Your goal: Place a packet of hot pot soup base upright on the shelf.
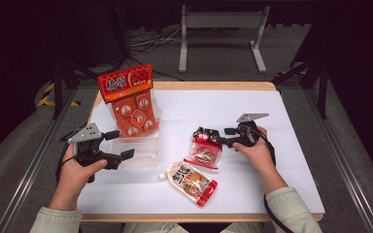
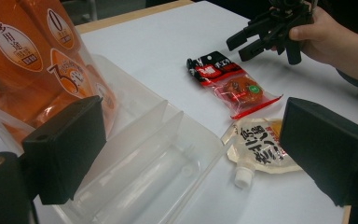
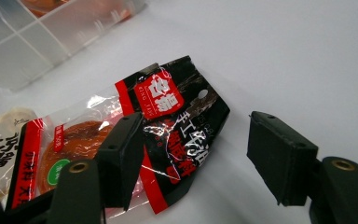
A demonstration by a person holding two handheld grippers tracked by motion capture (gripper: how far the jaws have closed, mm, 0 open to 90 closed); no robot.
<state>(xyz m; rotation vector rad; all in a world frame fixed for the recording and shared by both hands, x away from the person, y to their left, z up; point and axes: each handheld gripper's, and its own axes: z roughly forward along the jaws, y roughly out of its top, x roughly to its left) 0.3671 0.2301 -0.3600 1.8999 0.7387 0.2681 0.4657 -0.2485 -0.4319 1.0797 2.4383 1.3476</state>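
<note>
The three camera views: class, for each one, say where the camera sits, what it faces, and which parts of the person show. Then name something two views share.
High view: above the person's side, looking forward and down on the table; both forearms, left gripper and right gripper show.
Left gripper view: rides the left gripper, facing the clear tray; the person's other hand shows.
Right gripper view: rides the right gripper, open over the red snack packet.
Shared: all three show the red snack packet.
</note>
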